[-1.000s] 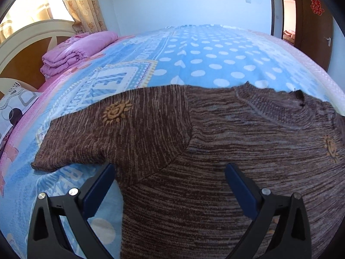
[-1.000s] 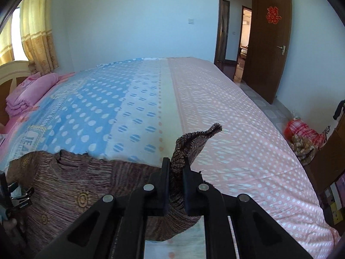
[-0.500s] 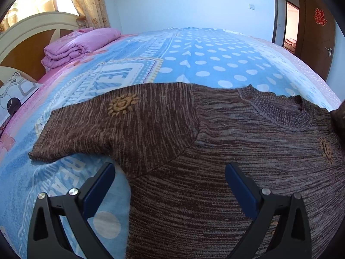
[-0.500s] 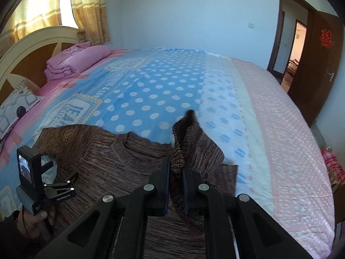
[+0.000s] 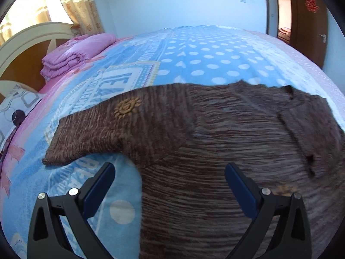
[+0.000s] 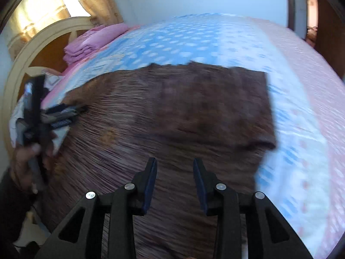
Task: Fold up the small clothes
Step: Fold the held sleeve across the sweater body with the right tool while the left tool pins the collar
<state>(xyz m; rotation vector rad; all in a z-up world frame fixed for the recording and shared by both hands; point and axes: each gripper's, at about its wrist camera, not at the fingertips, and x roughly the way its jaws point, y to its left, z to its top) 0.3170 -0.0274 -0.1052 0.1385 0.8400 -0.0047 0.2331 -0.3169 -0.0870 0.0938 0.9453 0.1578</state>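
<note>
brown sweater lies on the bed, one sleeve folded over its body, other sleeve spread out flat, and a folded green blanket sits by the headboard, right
Not quite: the folded blanket by the headboard is pink, not green, as the left wrist view shows. The rest holds: the brown sweater lies on the bed with one sleeve folded over, the other spread flat.

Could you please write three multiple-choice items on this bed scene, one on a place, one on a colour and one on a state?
1. Where does the folded pink bedding lie?
A. By the headboard
B. On the sweater
C. On the floor

2. What colour is the sweater?
A. Green
B. Brown
C. White

3. How do the right gripper jaws stand?
A. Clamped on a pillow
B. Parted, opening, holding nothing
C. Out of view

Answers:
1. A, it sits at the bed's head end.
2. B, brown striped knit.
3. B, a clear gap shows between the pads, with the sweater lying beyond.
</note>
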